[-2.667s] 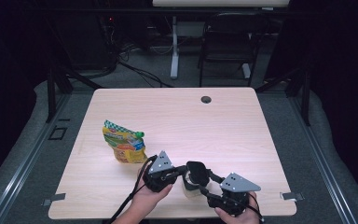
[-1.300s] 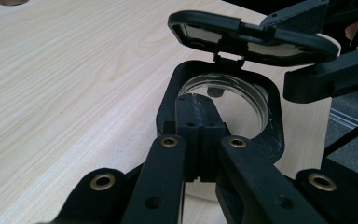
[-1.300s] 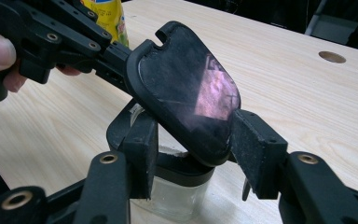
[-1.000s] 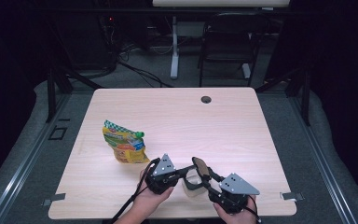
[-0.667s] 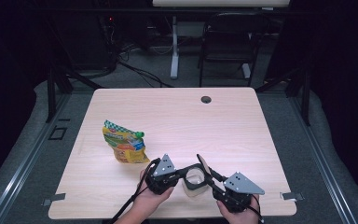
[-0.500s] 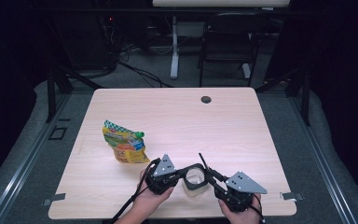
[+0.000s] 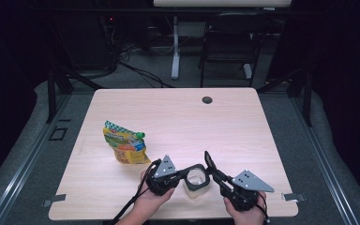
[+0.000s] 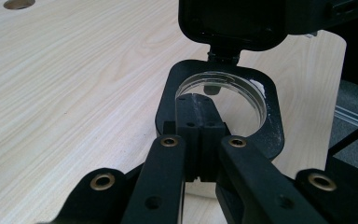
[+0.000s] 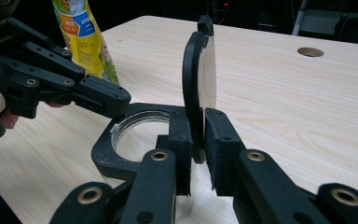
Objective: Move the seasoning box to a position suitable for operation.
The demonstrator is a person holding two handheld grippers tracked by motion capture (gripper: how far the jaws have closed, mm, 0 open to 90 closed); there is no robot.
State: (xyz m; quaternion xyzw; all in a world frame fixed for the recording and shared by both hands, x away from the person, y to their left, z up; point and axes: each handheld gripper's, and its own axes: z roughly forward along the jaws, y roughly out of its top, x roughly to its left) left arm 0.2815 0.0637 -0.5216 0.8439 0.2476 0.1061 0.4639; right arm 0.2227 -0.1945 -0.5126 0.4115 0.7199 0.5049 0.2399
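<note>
Container [image 7: 196,180] sits at the near edge of the worktop [image 7: 243,126], between the two hands, clear body with a black square rim [image 8: 274,135] and a hinged lid [image 9: 196,70]. Left gripper [image 7: 183,174] comes in from the container's left; its fingers [image 8: 193,126] are closed tight on the near side of the rim, pads pressed together with the rim edge between them, so it looks like the anchor hold. Right gripper [image 7: 212,168] is on the container's right; its fingers [image 9: 216,140] are nearly closed, pinching the lower edge of the lid, which stands upright, swung to about vertical over the hinge. Inside of the container looks empty, as far as the left gripper view shows. Step in hand, my read: opening the lid, roughly done, mouth is clear. Beyond the container and to its left, well apart, a yellow snack pouch [image 7: 124,146] with a green cap stands on the worktop, untouched. Farther back, past the container toward the far edge, a cable grommet hole [image 7: 207,100]. Next move likely: right lets go of the lid once it stays open by itself, then goes for the pouch; left should keep the rim pinned so the container doesn't skid or tip. Risk: lid flopping shut on release.
</note>
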